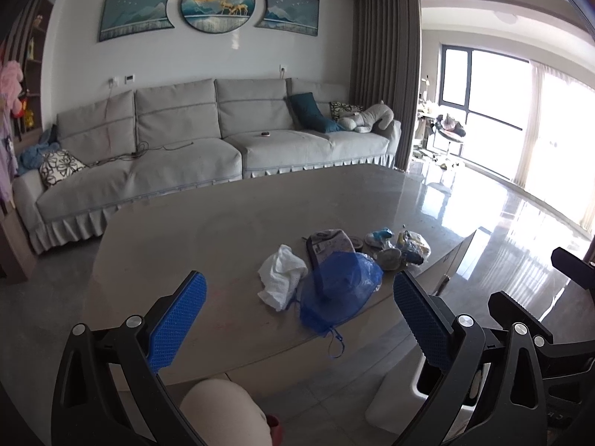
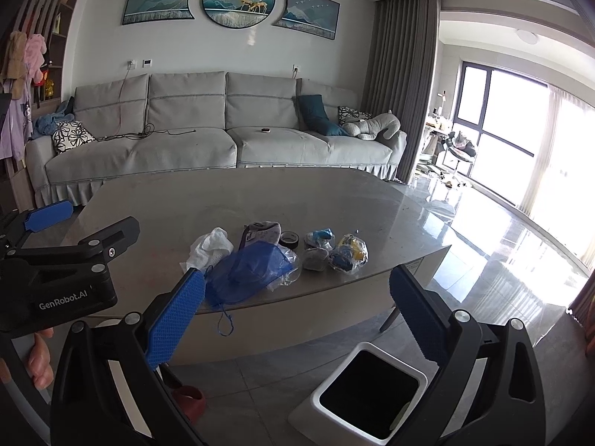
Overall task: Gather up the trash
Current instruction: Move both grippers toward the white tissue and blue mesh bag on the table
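Trash: blue mesh bag (image 1: 340,293), white tissue (image 1: 282,277) and wrappers sit clustered on the bench (image 1: 186,245).
Grippers: I hold left gripper (image 1: 297,319) and right gripper (image 2: 297,317) open, empty.
Bin: white bin (image 2: 366,396) on floor.
Risk: I judge the mesh could snag neighbouring wrappers off the edge.

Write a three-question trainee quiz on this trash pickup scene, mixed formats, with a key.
1. True or false: the left tongs are shut on the blue mesh bag.
2. Where does the white bin stand? A) on the table B) on the floor in front of the table C) on the sofa
3. Fill in: the crumpled white tissue lies on the ____.

Key:
1. False; both the left and the right tongs are open and empty.
2. B
3. table
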The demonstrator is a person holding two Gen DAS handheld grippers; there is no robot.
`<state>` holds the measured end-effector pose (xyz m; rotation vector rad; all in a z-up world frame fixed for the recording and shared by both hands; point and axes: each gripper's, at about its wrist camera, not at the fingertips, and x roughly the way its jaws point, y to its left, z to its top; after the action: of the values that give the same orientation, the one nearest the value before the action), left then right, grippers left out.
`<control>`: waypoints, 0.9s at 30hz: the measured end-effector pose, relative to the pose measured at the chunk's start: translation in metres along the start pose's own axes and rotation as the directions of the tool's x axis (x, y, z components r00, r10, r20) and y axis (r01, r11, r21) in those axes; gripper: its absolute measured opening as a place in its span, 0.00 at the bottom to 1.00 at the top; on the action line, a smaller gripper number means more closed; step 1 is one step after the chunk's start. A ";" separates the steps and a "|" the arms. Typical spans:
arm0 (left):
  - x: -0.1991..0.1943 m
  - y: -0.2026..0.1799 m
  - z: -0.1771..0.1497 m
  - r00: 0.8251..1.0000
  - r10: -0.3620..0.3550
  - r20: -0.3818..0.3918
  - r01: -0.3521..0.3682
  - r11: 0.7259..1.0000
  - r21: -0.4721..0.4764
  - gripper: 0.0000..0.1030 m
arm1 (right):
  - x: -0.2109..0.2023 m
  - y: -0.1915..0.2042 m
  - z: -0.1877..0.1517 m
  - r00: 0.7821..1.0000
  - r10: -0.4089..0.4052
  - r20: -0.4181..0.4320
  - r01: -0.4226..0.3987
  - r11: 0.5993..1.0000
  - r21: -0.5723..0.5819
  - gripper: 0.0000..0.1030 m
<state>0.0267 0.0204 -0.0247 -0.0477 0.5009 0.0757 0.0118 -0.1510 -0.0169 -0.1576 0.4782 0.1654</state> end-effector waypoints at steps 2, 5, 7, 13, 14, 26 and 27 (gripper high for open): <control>0.002 0.003 0.001 1.000 0.005 -0.006 -0.005 1.000 -0.006 0.96 | 0.003 0.000 0.001 1.000 0.004 -0.004 -0.004 1.000 -0.002 0.96; 0.006 0.006 0.002 1.000 0.010 -0.012 -0.010 1.000 -0.013 0.96 | 0.007 0.000 0.003 1.000 0.008 -0.011 -0.008 1.000 -0.005 0.96; 0.010 0.008 0.002 1.000 0.010 -0.015 -0.010 1.000 -0.014 0.96 | 0.010 0.001 0.003 1.000 0.011 -0.015 -0.011 1.000 -0.005 0.96; 0.018 0.011 0.004 1.000 0.014 -0.028 -0.014 1.000 -0.018 0.96 | 0.016 0.003 0.006 1.000 0.020 -0.019 -0.020 1.000 -0.004 0.96; 0.018 0.011 0.003 0.999 0.015 -0.030 -0.016 1.000 -0.018 0.96 | 0.018 0.003 0.006 1.000 0.022 -0.020 -0.022 1.000 -0.002 0.96; 0.041 0.021 -0.002 0.999 0.040 -0.031 -0.041 0.999 -0.029 0.96 | 0.033 0.002 0.004 0.999 0.044 -0.021 -0.044 0.999 0.004 0.96; 0.043 0.022 -0.002 0.999 0.045 -0.028 -0.045 0.999 -0.028 0.96 | 0.035 0.002 0.003 0.999 0.044 -0.020 -0.044 0.999 0.001 0.96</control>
<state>0.0617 0.0446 -0.0482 -0.0653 0.5288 0.1263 0.0436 -0.1443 -0.0306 -0.1485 0.5020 0.2070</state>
